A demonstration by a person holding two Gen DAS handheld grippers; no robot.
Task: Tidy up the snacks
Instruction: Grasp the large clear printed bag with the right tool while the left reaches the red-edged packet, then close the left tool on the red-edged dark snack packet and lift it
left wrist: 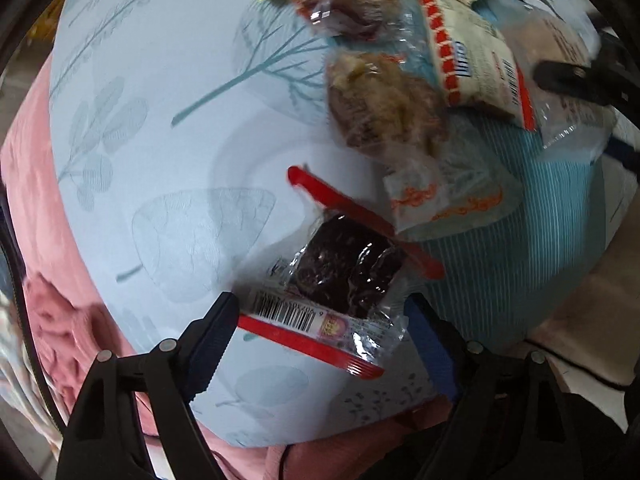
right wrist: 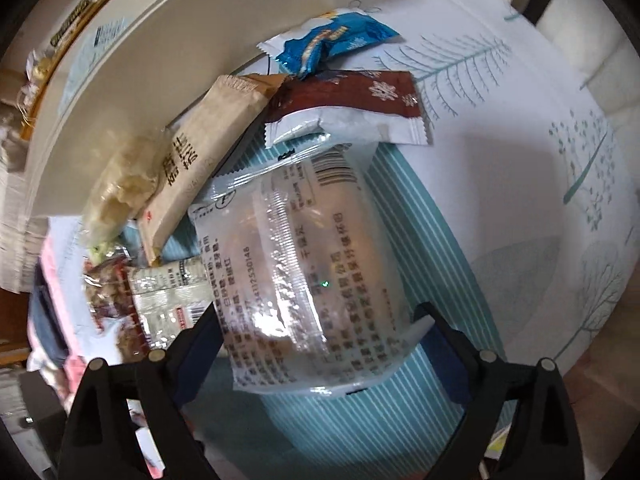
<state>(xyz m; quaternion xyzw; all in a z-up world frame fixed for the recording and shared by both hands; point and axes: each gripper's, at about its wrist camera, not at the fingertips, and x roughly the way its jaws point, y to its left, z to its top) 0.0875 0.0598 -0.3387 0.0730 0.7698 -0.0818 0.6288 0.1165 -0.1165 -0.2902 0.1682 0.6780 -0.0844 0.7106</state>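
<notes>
In the left wrist view, a pink blanket [left wrist: 60,248] lay along the left edge. Next to it spread a pale blue cloth [left wrist: 168,128] with printed trees and leaves. The left gripper [left wrist: 320,316] pointed down at the cloth with its jaws wide apart. Between the jaws lay a clear packet with a dark brown cake [left wrist: 340,276] inside and red strips at its ends. The left finger looked very close to the packet's barcode end, but I could not tell if it touched. The right finger stood just beside the packet's crinkly corner. Further right and up, more snacks made a pile: two lumpy brown cakes in clear wrap [left wrist: 384,104], and a white packet with a red checked stripe [left wrist: 472,60]. Part of the pile lay on a teal striped patch [left wrist: 500,264].

In the right wrist view, a heap of snacks sat at the left: a pale lumpy snack [right wrist: 120,184], then a tan bar packet [right wrist: 200,160]. In the middle lay a big clear bag with printed writing [right wrist: 304,272] on the teal striped patch [right wrist: 360,420]. The right gripper [right wrist: 316,328] pointed down over this bag, jaws wide, one finger on each side, not squeezing it. Above the bag lay a dark red packet with snowflakes [right wrist: 352,96] and a blue and white wrapper [right wrist: 336,40]. To the right was bare tree-print cloth [right wrist: 520,168].
</notes>
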